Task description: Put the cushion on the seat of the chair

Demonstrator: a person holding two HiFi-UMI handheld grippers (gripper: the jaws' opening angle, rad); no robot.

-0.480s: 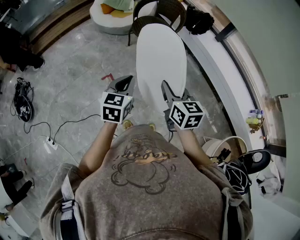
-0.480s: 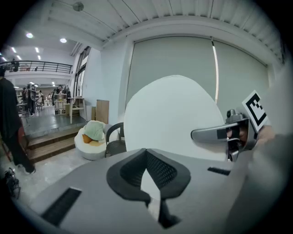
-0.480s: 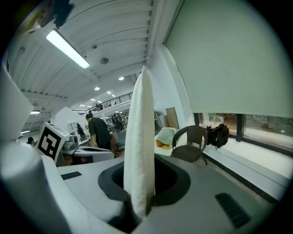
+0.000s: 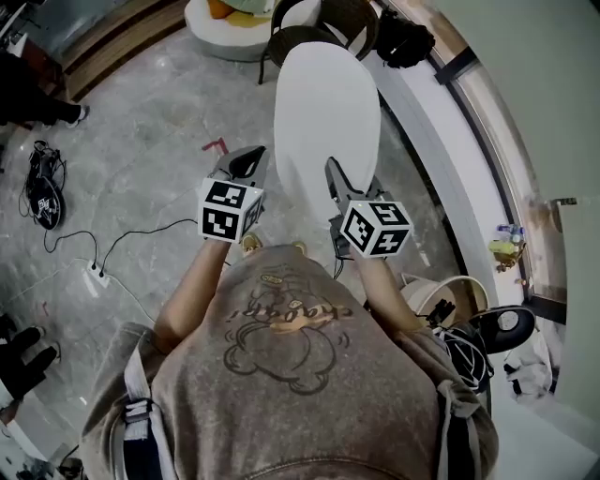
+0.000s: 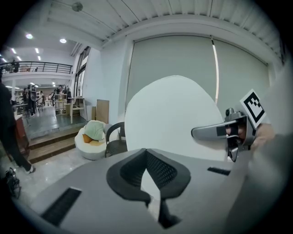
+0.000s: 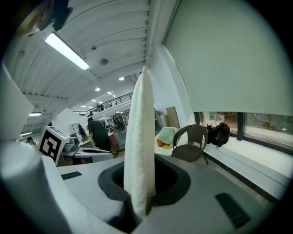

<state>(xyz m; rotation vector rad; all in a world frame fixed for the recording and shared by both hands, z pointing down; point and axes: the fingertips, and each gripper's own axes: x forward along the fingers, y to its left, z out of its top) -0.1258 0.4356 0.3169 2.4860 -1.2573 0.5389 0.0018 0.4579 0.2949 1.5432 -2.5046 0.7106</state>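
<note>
A white oval cushion [image 4: 323, 112] stands on edge ahead of me, and my right gripper [image 4: 336, 173] is shut on its near rim. The right gripper view has the cushion [image 6: 139, 137] edge-on, rising from between the jaws of the right gripper [image 6: 139, 196]. My left gripper [image 4: 248, 167] hovers just left of the cushion, apart from it, its tips meeting with nothing between them. In the left gripper view the cushion [image 5: 174, 114] shows face-on beyond the left gripper [image 5: 145, 153], with the right gripper [image 5: 206, 132] at its edge. A dark wicker chair [image 4: 319, 33] [image 5: 116, 139] [image 6: 192, 144] stands beyond, its seat bare.
A white round pouf [image 4: 230, 23] [image 5: 94, 139] with a green pillow sits beside the chair. A black bag [image 4: 403, 42] [image 6: 219, 132] lies on the window ledge to the right. Cables and a power strip [image 4: 94, 272] lie on the floor at left. A person [image 5: 9, 132] stands far left.
The cushion stays in the right gripper and both grippers keep their pose. The floor and chair have shifted only slightly in the head view.
</note>
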